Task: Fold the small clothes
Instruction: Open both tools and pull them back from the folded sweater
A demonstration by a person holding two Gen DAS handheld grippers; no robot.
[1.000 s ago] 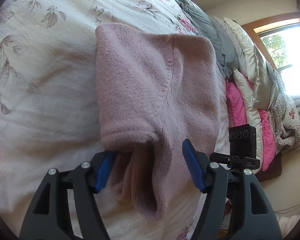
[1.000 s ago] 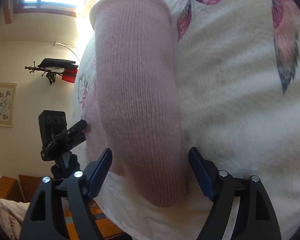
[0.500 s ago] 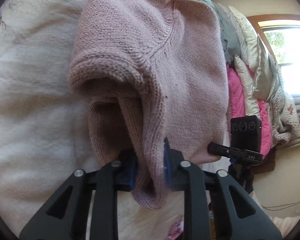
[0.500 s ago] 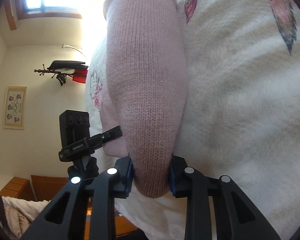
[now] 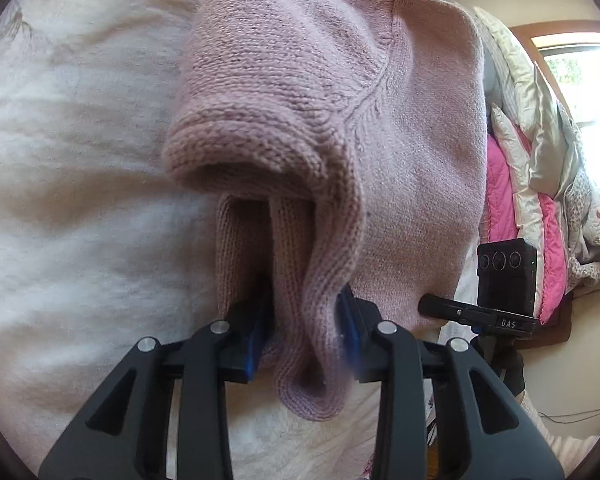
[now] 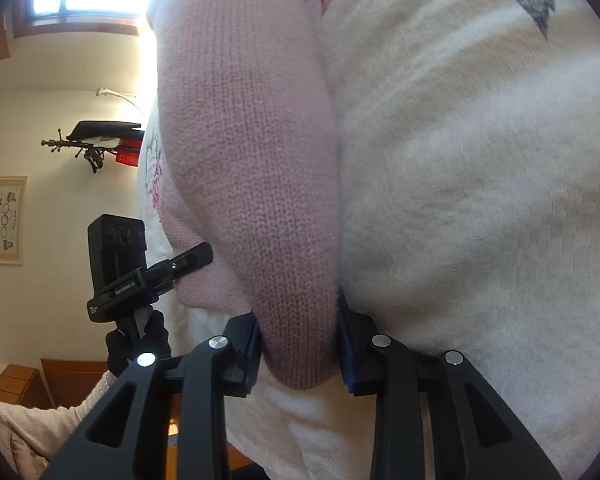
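the left gripper (image 5: 304,336), black-framed with blue pads, is pinched on the edge of a dusty-pink knitted sweater (image 5: 400,152): a ribbed fold of the knit is squeezed between the pads and a small loop of it hangs out toward 6 o'clock. from the pinch the sweater rises toward 12 o'clock, with a rolled, thick hem arching over at 10 o'clock and a raglan seam running up toward 1 o'clock. it lies on a white fleecy bedspread with faint leaf prints (image 5: 68,184), which fills the view from 7 to 11 o'clock. at 3 o'clock the other gripper's black camera block (image 5: 506,280) sits just beside the sweater's edge; behind it, a heap of pink and cream quilted bedding (image 5: 540,184) stands below a bright window at 2 o'clock.

the right gripper (image 6: 300,340) is likewise closed on the sweater (image 6: 244,128), its pads pressing either side of a rounded knitted fold whose tip bulges out toward 6 o'clock. the fold runs straight up to 12 o'clock. the bedspread (image 6: 480,200) covers 1 to 5 o'clock. at 9 o'clock the left gripper's camera block (image 6: 118,256) is held by a black-gloved hand (image 6: 138,340) with a pale sleeve; a framed picture (image 6: 4,220) hangs on the wall beyond.
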